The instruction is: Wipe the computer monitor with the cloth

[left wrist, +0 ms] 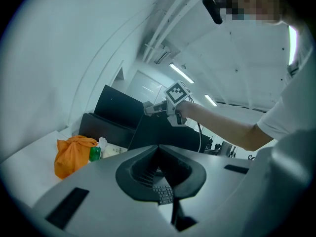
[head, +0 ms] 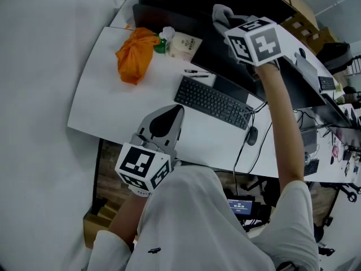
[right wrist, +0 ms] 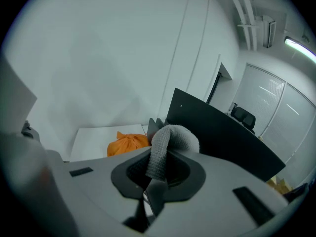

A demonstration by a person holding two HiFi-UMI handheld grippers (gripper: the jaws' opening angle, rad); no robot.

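A black computer monitor [head: 225, 66] stands at the back of the white desk [head: 113, 106]. My right gripper [head: 228, 24] is raised at the monitor's upper left corner, shut on a grey cloth [head: 221, 11]. In the right gripper view the cloth [right wrist: 173, 135] bulges out over the jaws of the right gripper [right wrist: 163, 154], right beside the dark monitor [right wrist: 222, 132]. My left gripper [head: 177, 110] hangs low over the desk's front part, shut and empty. The left gripper view shows the left gripper [left wrist: 159, 147] with its tips together, and the right gripper [left wrist: 165, 106] far off at the monitor [left wrist: 153, 132].
A black keyboard [head: 211, 101] and a mouse [head: 251, 135] lie before the monitor. At the back left sit an orange bag [head: 135, 52], a green bottle [head: 161, 45] and a pen [head: 196, 71]. A cardboard box [head: 93, 224] stands under the desk. A cluttered desk [head: 333, 134] adjoins on the right.
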